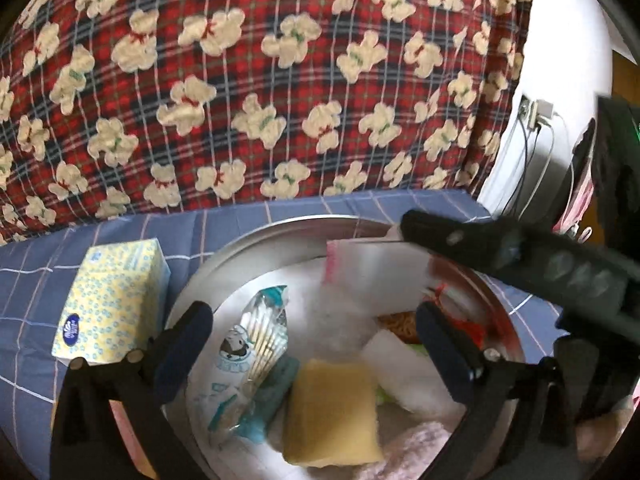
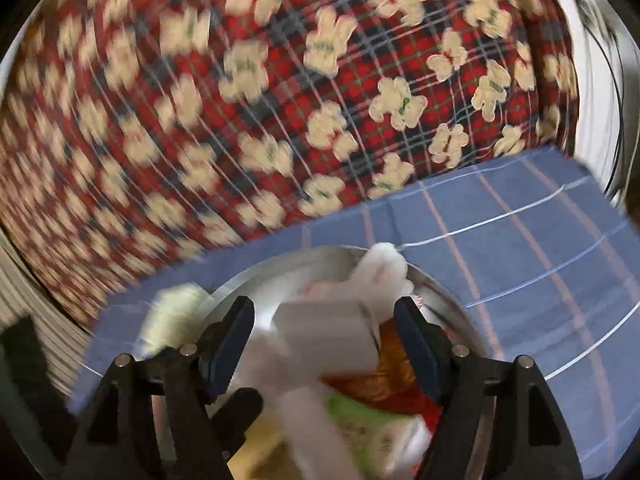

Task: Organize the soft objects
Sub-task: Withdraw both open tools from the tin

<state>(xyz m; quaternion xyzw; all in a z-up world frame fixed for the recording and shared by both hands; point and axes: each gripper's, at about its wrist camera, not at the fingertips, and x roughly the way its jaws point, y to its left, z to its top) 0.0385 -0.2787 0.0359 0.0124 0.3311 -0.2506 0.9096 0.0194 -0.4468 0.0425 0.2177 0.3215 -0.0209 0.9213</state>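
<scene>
Now the soft things are gathered in a round metal basin point(image 1: 256, 240) at the lower middle of both views, set on a blue checked sheet point(image 1: 36, 264) below a red plaid blanket point(image 1: 240, 80). Inside are seen a yellow sponge point(image 1: 332, 408), a pack of cotton swabs point(image 1: 256, 332) and a clear zip bag point(image 1: 372, 276); a tissue box point(image 1: 116, 300) stands outside, just beside the rim at the lower left.

The step in hand is judged to be a release into the basin, so both claws are best lifted straight up and clear, so that nothing is dragged out over the rim.

The left gripper point(image 1: 316, 344) is spread wide above the sponge and swabs, and nothing is held. The right gripper point(image 2: 324, 340) is partly open; a blurred white packet point(image 2: 328, 332) lies between its pads, apparently not pressed. Whether it is touched cannot be told.
</scene>
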